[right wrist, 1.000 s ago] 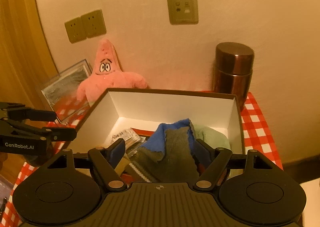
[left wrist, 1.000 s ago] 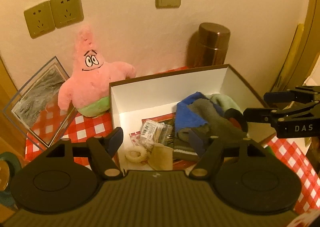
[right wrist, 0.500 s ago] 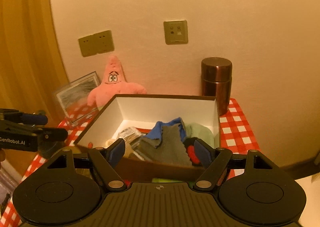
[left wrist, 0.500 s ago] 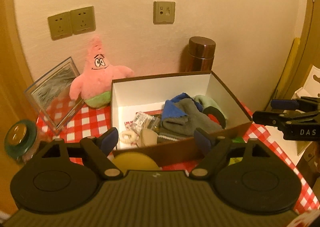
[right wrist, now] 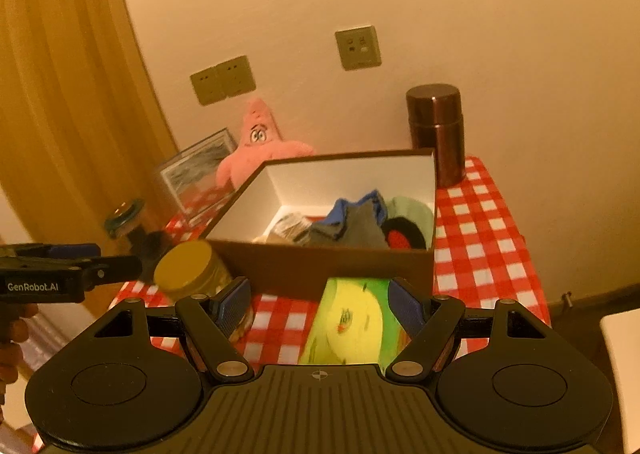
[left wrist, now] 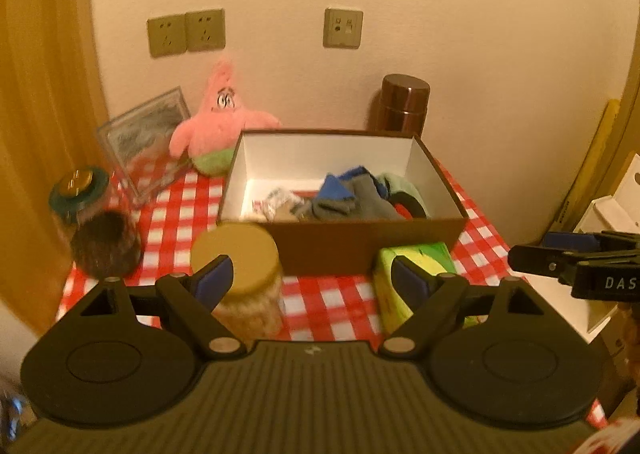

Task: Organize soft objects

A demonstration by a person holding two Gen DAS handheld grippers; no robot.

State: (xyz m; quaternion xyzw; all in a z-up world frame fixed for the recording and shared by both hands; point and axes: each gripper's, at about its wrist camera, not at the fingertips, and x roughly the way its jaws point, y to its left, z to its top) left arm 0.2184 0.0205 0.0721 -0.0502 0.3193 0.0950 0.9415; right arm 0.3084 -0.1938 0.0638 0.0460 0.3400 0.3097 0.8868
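Jaws of my left gripper (left wrist: 308,280) have just been opening, empty; my right gripper's (right wrist: 318,300) stay spread. Both have backed away from the brown cardboard box (left wrist: 360,246), grey-and-blue socks (left wrist: 352,200) heaped inside.

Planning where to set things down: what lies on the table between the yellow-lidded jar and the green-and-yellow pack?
Only bare checkered tablecloth between the jar and the pack; both wrist views show it.

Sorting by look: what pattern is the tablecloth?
Red and white checks, clearest in the right wrist view: tablecloth.
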